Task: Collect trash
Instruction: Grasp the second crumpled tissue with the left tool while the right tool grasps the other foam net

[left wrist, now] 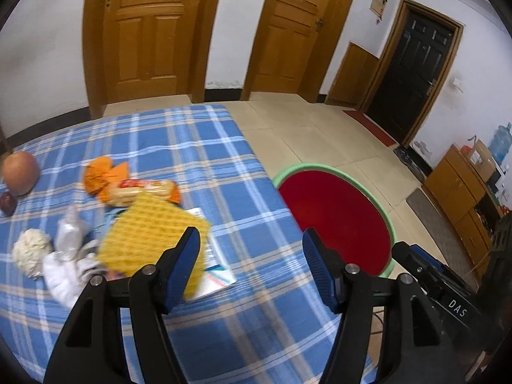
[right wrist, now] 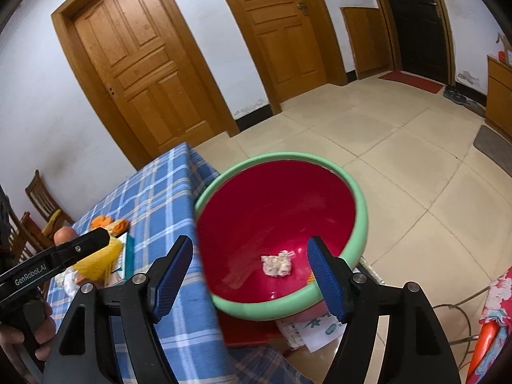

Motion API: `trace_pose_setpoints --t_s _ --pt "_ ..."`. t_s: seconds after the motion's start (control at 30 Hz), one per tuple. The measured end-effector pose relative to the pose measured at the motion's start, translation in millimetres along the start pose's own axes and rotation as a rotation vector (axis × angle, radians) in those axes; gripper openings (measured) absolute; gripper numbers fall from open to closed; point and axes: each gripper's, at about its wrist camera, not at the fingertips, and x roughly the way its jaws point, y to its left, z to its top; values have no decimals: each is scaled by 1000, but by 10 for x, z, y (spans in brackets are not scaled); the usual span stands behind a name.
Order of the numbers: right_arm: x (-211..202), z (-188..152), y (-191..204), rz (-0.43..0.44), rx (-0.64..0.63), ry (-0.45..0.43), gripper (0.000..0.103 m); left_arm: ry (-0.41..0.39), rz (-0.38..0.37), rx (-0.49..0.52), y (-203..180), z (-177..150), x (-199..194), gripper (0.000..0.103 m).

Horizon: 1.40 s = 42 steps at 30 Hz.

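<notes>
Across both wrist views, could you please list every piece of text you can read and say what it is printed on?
"DAS": on the right gripper body, left wrist view.
"GenRobot.AI": on the left gripper body, right wrist view.
Biscuit packet, booklet, wall notice, paper under the basin: print too blurred to read.

Pretty clearly someone's home, looks like a living or dining room. You've got panelled wooden doors (left wrist: 150, 32) in white walls, a dark front door (left wrist: 412, 73) with a red mat (left wrist: 371, 123) in front of it, and beige floor tiles (right wrist: 400, 147). The worktop has a blue plaid tablecloth (left wrist: 198, 140) on it, wooden chairs (right wrist: 38, 198) sit off to the side, and a low wooden cabinet (left wrist: 457, 192) stands by a big water jug (left wrist: 500, 140).
</notes>
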Motion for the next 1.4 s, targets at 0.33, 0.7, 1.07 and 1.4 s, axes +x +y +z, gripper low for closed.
trace_pose_setpoints --t_s 0.33,0.7,1.07,1.4 --pt "-23 -77 373 48 -54 23 77 -45 69 -56 421 -89 -308 71" --pt "45 -178 850 99 -135 58 77 -80 164 -135 956 -243 -581 73" --pt "255 -245 1340 158 -200 103 77 -98 284 -231 1568 -345 -741 73" --pt "588 -269 1699 207 -216 164 77 -55 341 -300 2001 -387 -561 73"
